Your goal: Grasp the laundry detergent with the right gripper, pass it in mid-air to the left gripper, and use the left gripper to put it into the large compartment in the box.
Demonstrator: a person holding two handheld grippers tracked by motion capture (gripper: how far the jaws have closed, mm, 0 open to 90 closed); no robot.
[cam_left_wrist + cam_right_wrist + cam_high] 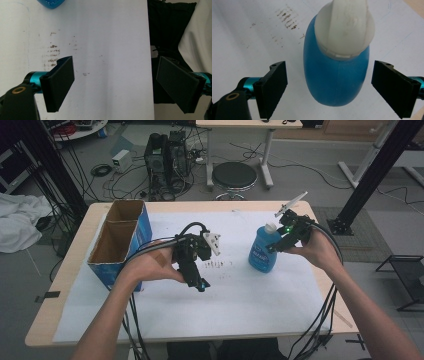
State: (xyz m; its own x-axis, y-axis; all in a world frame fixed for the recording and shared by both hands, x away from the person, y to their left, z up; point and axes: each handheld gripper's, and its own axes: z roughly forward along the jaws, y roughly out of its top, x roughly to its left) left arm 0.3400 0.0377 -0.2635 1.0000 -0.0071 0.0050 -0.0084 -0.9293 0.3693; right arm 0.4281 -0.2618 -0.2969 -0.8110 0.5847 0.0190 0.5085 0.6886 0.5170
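A blue bottle with a white cap stands upright on the white sheet, right of centre. My right gripper hovers just above and beside it, open. In the right gripper view the blue bottle sits between the wide-apart jaws, touching neither, its white cap close to the lens. My left gripper is held over the middle of the sheet, pointing down, open and empty. The left gripper view looks down on the white sheet, with the blue bottle's edge at the top.
An open cardboard box with blue sides stands at the table's left. Small brown marks dot the sheet between the grippers. Cables trail off the front edge. A stool and computer gear lie beyond the table.
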